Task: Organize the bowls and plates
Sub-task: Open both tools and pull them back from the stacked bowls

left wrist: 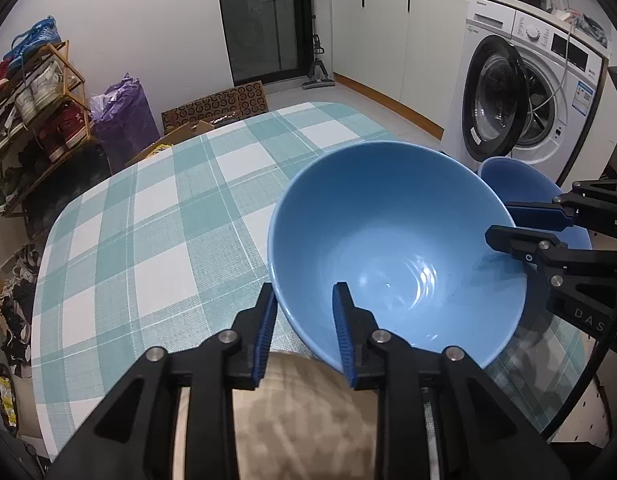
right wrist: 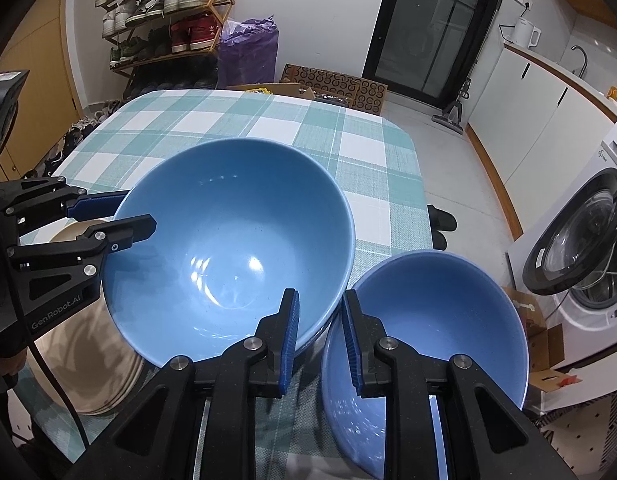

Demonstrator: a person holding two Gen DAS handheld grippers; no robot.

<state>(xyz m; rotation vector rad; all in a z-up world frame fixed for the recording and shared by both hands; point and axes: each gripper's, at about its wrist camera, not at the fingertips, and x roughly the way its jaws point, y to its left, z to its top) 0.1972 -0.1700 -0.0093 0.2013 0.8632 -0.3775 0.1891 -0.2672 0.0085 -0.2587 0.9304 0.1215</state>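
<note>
We've got two fisheye views, each looking out along its own fingers, close over the checked table (left wrist: 148, 220). The left one faces across toward the washing machine (left wrist: 520, 100), the right one toward the shoe rack (right wrist: 168, 12). Both catch the big blue bowl (right wrist: 228, 248) up close, and each sees the other gripper at its edge.

Ahead of me a teal-checked counter (left wrist: 148, 216) stands on pale floor tiles (right wrist: 460, 184). I see a shoe rack (left wrist: 32, 92) against the white wall (left wrist: 140, 12), a dark glass door (left wrist: 264, 20), white cabinets (left wrist: 388, 36) and a washing machine (left wrist: 520, 92) with its door open.
</note>
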